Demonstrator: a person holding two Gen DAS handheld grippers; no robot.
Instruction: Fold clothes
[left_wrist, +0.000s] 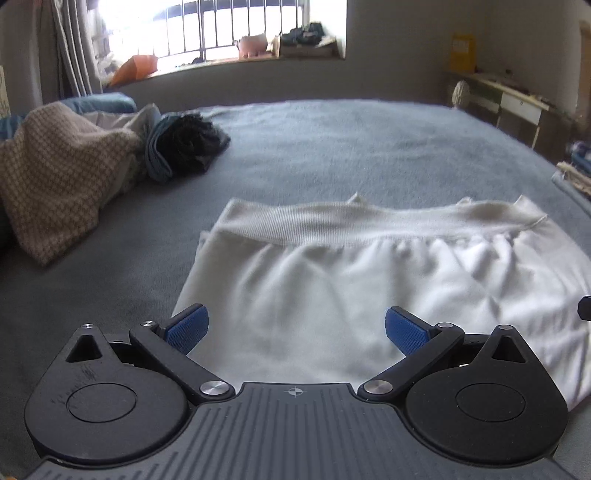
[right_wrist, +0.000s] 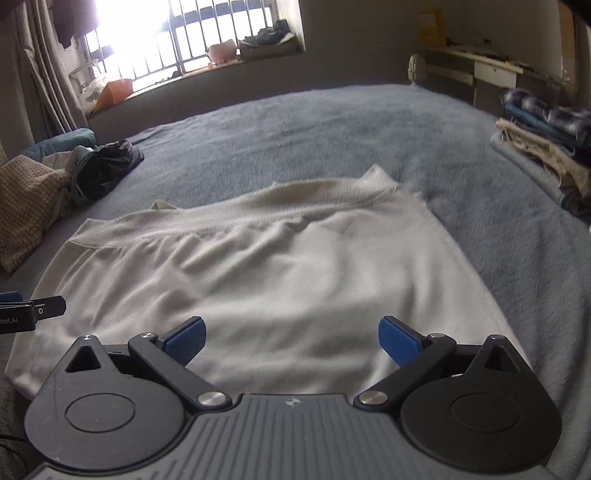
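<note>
Left gripper (left_wrist: 296, 328) and right gripper (right_wrist: 291, 336): jaws spread wide, holding nothing. Folded white knit garment (right_wrist: 280, 280) lies flat on the grey-blue bed blanket (right_wrist: 295, 122); dark crumpled clothes pile (left_wrist: 188, 142) at 10 o'clock.

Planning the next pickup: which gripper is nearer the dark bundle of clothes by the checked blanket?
Left. The left gripper hovers over the white garment's left part, on the dark bundle's side; the right gripper hovers further right.

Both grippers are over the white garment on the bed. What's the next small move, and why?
Probably lower both and pinch the near edge. The left gripper and right gripper are open and empty, and the white garment lies flat on the grey blanket, waistband on the far side.
</note>
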